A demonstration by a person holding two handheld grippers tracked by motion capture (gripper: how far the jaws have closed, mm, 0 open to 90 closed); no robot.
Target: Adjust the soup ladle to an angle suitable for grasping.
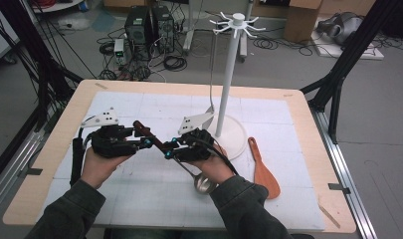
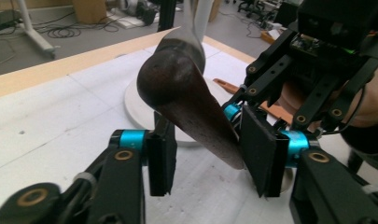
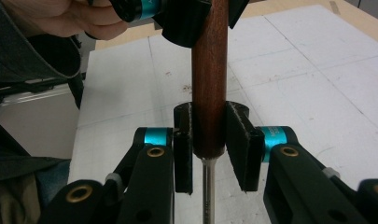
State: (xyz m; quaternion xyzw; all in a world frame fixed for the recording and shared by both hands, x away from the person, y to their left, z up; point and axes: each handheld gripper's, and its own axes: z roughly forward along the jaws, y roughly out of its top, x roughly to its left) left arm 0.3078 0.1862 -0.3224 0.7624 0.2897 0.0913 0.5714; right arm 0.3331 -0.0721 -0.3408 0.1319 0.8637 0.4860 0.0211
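Observation:
A ladle with a dark wooden handle (image 1: pixel 148 134) and a thin metal shaft (image 1: pixel 189 170) is held above the white mat; its steel bowl (image 1: pixel 205 184) hangs below my right wrist. My left gripper (image 1: pixel 143 137) is shut on the handle's thick free end (image 2: pixel 186 93), with the pads (image 2: pixel 161 154) against its sides. My right gripper (image 1: pixel 169 148) is shut on the handle's other end (image 3: pixel 209 84), just where the shaft (image 3: pixel 207 191) comes out. The two grippers face each other, tips close together. In the right gripper view, the left gripper's pads (image 3: pixel 179 21) clamp the handle at the top.
A white hook stand (image 1: pixel 229 74) rises from a round base (image 1: pixel 236 137) just beyond my right gripper. A light wooden spatula (image 1: pixel 263 172) lies on the mat to the right. The mat (image 1: pixel 139 104) covers a wooden table (image 1: pixel 69 104).

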